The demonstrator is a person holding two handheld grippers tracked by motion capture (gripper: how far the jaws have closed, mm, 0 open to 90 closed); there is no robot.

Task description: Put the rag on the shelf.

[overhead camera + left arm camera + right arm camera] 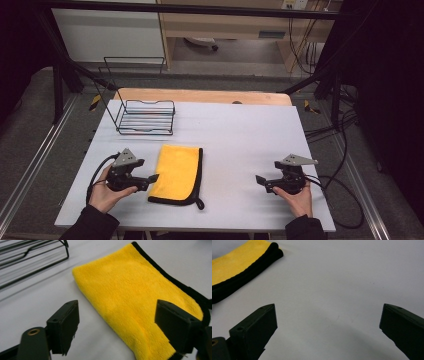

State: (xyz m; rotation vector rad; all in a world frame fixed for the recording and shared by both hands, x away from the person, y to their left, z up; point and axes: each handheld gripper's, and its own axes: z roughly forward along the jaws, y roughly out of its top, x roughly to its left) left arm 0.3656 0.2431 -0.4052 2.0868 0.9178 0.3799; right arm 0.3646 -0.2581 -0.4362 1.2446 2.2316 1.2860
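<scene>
— Where is the cloth right now?

— The folded yellow plush cloth with the black trim (179,172) lies flat on the pale grey desk (240,135), on my left half, its long side running away from me. A small black loop sticks out at its near right corner.

— And your left tool?

— My left tool (150,178) sits low over the desk just beside the cloth's left edge, pointing at it. Its jaws stand wide apart with nothing between them. In the left gripper view (120,327) one jaw is over bare desk and the other is over the yellow pile near the cloth's end; I can't tell whether that jaw touches the fabric.

— The right one?

— My right tool (262,180) is well apart from the cloth, over the right side of the desk, pointing left toward it. Its jaws are spread too, and empty. In the right gripper view (327,322) there is bare desk between them, and the cloth's black-trimmed edge (242,267) shows in the far upper left corner.

— Anything else on the desk?

— A black wire rack with a tall wire back (145,117) stands at the far left, just beyond the cloth's far end but not touching it. In the left gripper view its low front rail (32,262) shows beyond the cloth.

— How are you holding the tools?

— One hand on each, forearms coming in from the near edge, a black cable looping off each tool.
</scene>
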